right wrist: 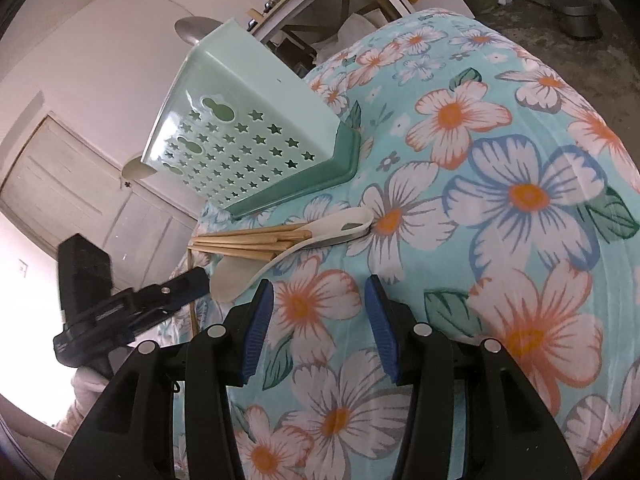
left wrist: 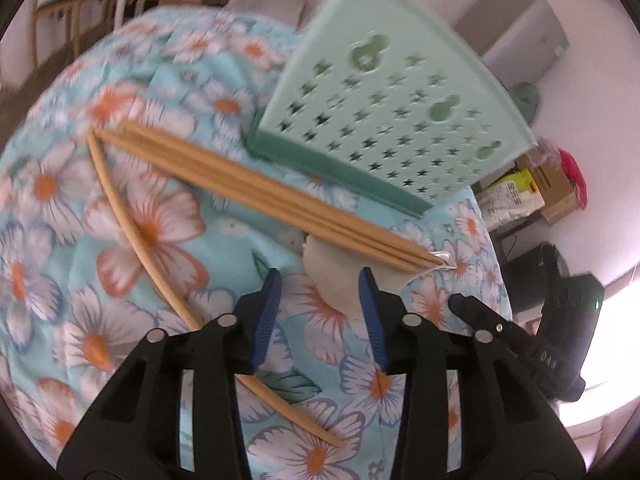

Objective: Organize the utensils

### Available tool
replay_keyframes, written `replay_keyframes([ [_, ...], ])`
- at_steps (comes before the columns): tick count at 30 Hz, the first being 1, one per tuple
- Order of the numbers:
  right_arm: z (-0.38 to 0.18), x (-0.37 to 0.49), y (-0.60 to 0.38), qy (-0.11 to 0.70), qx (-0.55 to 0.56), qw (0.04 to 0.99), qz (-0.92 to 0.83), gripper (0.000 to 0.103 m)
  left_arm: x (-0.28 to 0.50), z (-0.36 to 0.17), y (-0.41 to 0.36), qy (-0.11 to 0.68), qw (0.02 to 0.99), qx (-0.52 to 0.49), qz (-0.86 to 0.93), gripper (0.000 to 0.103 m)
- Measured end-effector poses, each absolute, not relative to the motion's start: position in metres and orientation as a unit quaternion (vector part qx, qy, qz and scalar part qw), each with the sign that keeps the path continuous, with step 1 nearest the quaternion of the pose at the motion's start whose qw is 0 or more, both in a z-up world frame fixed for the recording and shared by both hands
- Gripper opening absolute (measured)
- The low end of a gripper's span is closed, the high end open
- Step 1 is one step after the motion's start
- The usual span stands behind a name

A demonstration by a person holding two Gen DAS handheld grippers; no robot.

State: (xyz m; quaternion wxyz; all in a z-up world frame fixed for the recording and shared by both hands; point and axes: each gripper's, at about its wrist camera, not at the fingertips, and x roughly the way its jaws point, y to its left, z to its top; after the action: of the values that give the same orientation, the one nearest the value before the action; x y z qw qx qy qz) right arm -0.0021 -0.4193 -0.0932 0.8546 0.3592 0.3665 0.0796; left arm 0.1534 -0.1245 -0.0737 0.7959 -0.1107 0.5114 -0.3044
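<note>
Lying on floral cloth (right wrist: 500, 152): chopstick bundle (left wrist: 280, 192), white spoons (right wrist: 320, 232), mint holder (left wrist: 384, 112). Left gripper (left wrist: 320, 300) and right gripper (right wrist: 318, 312): both spread, pinching nothing.

One mint utensil holder (left wrist: 384, 92), one bundle of wooden chopsticks (left wrist: 260, 192) (count unclear), one loose chopstick (left wrist: 132, 236), two white spoons (right wrist: 340, 224).

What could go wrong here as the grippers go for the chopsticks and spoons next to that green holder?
1. The chopsticks lie bundled, with one stray chopstick apart; a pinch may lift only some.
2. The white spoon rests against the bundle, so pulling either could drag the other.
3. The left gripper and right gripper, both open, converge on one spot beside the utensil holder and may collide.
</note>
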Motion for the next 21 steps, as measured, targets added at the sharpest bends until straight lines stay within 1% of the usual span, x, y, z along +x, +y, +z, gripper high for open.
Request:
replay_keyframes([
  [10, -0.093, -0.002, -0.419, 0.357, 0.363, 0.857, 0.085, 0.047, 0.161, -0.082, -0.119, 0.533, 0.782, -0.151, -0.285, 0.022],
  [15, -0.093, -0.002, -0.42, 0.355, 0.362, 0.857, 0.086, 0.047, 0.157, -0.081, -0.118, 0.539, 0.773, -0.154, -0.297, 0.009],
  [21, -0.093, -0.002, -0.42, 0.355, 0.362, 0.858, 0.086, 0.047, 0.138, -0.075, -0.125, 0.552, 0.762, -0.12, -0.318, 0.009],
])
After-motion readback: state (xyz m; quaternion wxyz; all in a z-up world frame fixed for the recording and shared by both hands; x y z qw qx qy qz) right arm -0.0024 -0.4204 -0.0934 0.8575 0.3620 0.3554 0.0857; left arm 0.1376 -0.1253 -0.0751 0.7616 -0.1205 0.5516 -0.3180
